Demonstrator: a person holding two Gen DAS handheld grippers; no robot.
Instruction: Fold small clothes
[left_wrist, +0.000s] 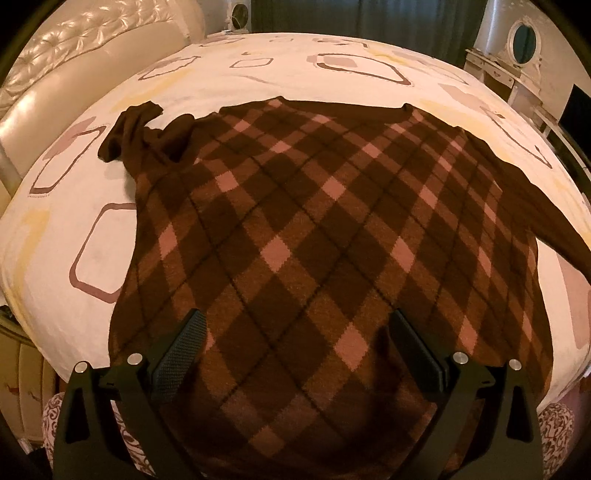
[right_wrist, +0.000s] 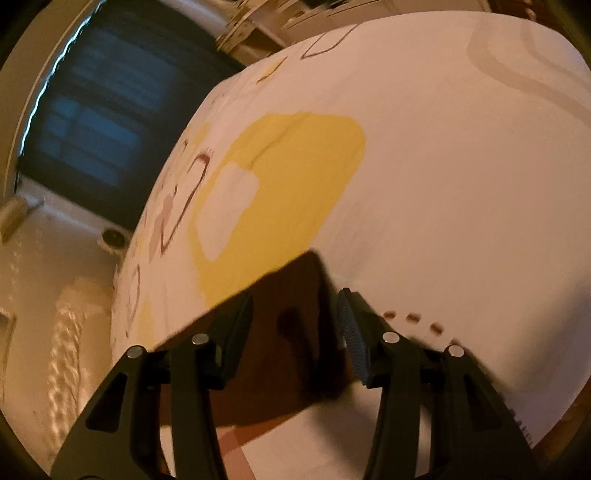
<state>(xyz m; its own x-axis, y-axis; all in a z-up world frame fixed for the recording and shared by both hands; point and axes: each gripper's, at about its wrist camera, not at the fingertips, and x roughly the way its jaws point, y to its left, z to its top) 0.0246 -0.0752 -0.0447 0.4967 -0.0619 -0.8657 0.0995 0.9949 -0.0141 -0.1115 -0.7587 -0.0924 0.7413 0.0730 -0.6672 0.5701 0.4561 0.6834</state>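
Both grippers are over the bed, and I read them differently. My left gripper (left_wrist: 295, 343) hangs with its jaws spread wide above the lower body of the brown argyle sweater (left_wrist: 314, 229), gripping nothing; the sweater lies face up across the patterned bedsheet (left_wrist: 85, 177), one sleeve (left_wrist: 129, 129) bunched at the far left, the other trailing off to the right. My right gripper (right_wrist: 295, 325) stands part open around a dark brown cloth end (right_wrist: 295, 317), probably that right sleeve's cuff, though blur keeps me from being sure; I cannot tell whether the pads touch it. My worry is closing on too little: the knit looks thick and slippery at the edge, so a shallow bite could slide off mid-fold. Closing too deep might pinch the bedsheet with it and drag everything crooked.
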